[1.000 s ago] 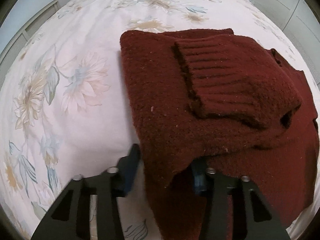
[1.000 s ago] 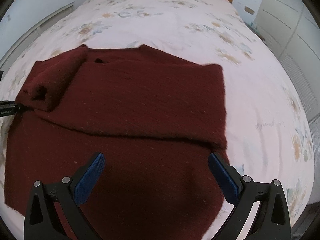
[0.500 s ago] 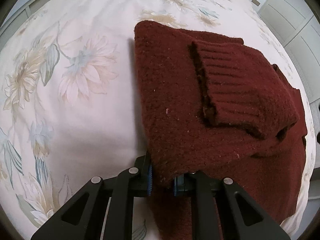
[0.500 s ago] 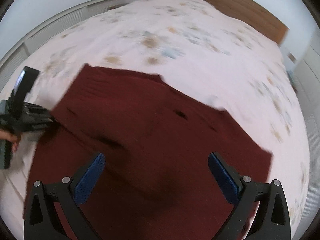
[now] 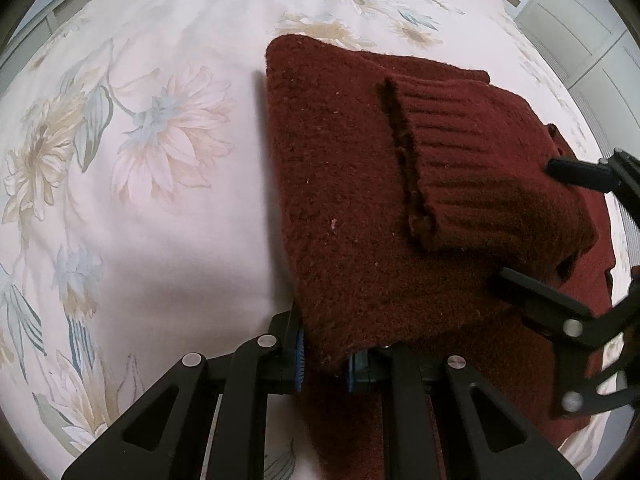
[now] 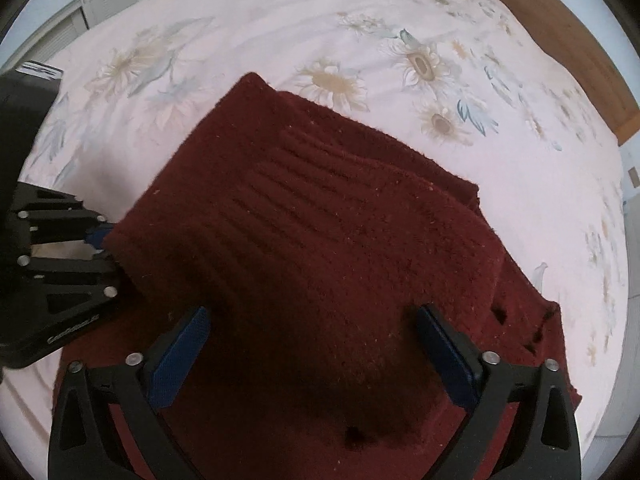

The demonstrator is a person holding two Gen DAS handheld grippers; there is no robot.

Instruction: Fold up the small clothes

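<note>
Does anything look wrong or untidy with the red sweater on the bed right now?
Nothing looks damaged or spilled. The red sweater lies partly folded on the bed sheet, and its ribbed cuff rests on top, slanted across the body. That fits a fold not yet finished.

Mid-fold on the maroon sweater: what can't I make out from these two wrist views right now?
- Left gripper pad contact: left wrist view, the sweater corner drapes over the pads.
- Sweater's near hem: both views, cut off by the bottom edge and the gripper frames.
- Whether the right gripper touches the knit: right wrist view, its own shadow darkens the fabric between the wide-apart pads.
- Layers under the folded sleeve cuff: hidden by the top layer.
</note>
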